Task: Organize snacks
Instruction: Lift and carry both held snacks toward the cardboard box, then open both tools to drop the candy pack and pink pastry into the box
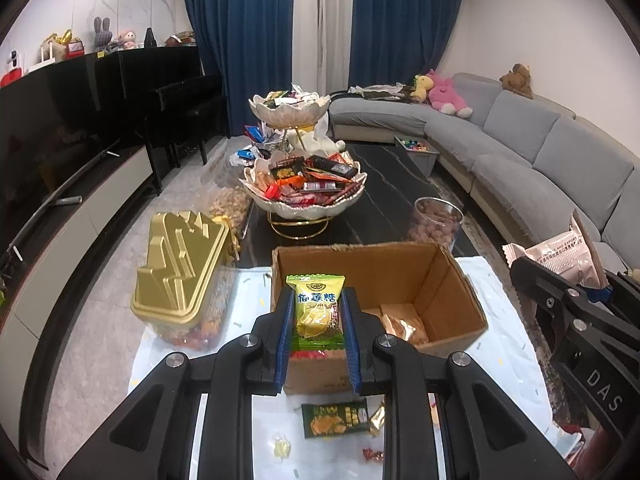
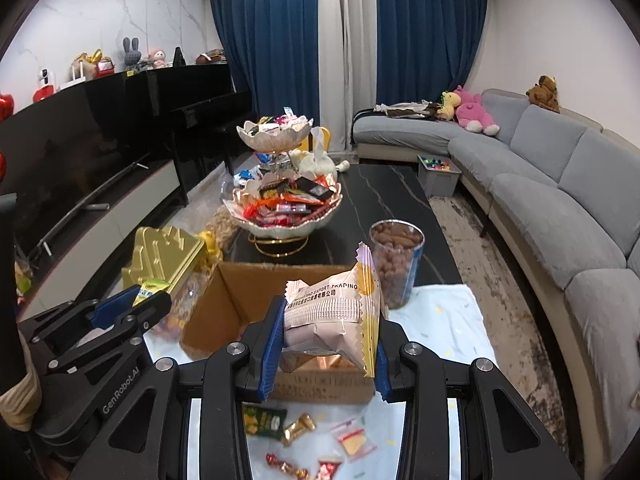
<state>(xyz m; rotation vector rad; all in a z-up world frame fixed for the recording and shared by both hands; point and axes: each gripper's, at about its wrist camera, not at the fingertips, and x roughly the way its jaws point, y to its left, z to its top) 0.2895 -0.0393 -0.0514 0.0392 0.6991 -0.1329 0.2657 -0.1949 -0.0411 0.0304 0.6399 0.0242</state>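
Coffee table (image 1: pixel 384 208) behind cardboard box (image 1: pixel 452 280); left claw (image 1: pixel 316 320) clamping durian candy (image 1: pixel 318 308), right claw (image 2: pixel 324 344) clamping pastry packet (image 2: pixel 332 312).

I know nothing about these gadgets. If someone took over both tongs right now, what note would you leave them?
Left tongs: shut on a green durian candy packet, held above the cardboard box.
Right tongs: shut on a pale puffy snack packet, also over the box.
Box: open, with at least one orange packet already inside.
Left to sort: loose sweets on the white cloth in front of the box, including a dark green packet, a gold-wrapped candy and a clear-and-red sachet.
Nearby: gold-lidded container, clear tub of nuts, two-tier snack stand.
Likely next: release both packets into the box.
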